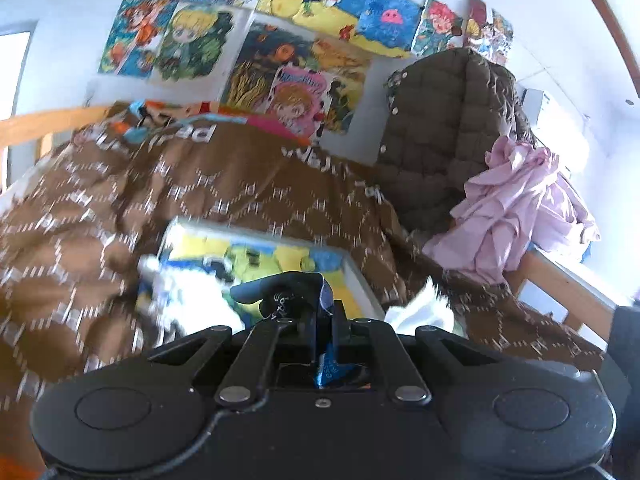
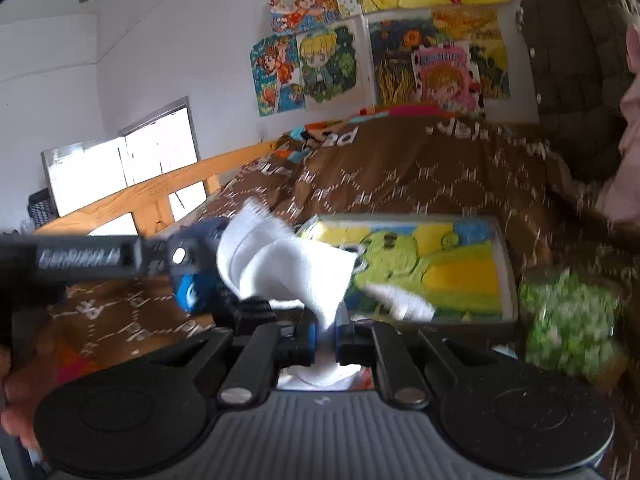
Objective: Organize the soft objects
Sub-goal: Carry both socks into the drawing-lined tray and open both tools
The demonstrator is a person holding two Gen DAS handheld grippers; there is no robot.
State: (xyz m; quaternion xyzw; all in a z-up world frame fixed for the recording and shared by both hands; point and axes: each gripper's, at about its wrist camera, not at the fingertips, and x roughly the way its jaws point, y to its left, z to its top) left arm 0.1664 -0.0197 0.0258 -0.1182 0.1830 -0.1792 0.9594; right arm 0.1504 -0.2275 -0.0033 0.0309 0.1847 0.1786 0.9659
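Closest in, the right gripper (image 2: 325,344) has its fingers pinched narrow on a white sock (image 2: 288,268), which stands up and flops forward out of the grip. The left gripper (image 1: 323,320) is likewise closed tight, holding a dark navy sock (image 1: 280,290) that curls off to the left beyond its tips. In the right wrist view the left gripper reaches in from the left side, close beside the white sock; whether they touch is lost in blur.

Just beyond both grippers lies a framed cartoon picture (image 2: 432,268), flat on the bed's brown patterned blanket (image 1: 224,196), with more white fabric (image 1: 188,296) lying across its near edge. A green speckled bundle (image 2: 568,320) sits on the blanket just right of the picture.

Farther back, a quilted olive jacket (image 1: 436,132) and a pink garment (image 1: 516,208) hang over the bed end, with cartoon posters (image 1: 260,32) on the wall behind.

The step in hand looks like carrying two socks, lifted and not yet set down. The next move probably calls for bringing each to a chosen spot on the bed and releasing it neatly, without snagging the picture's frame.
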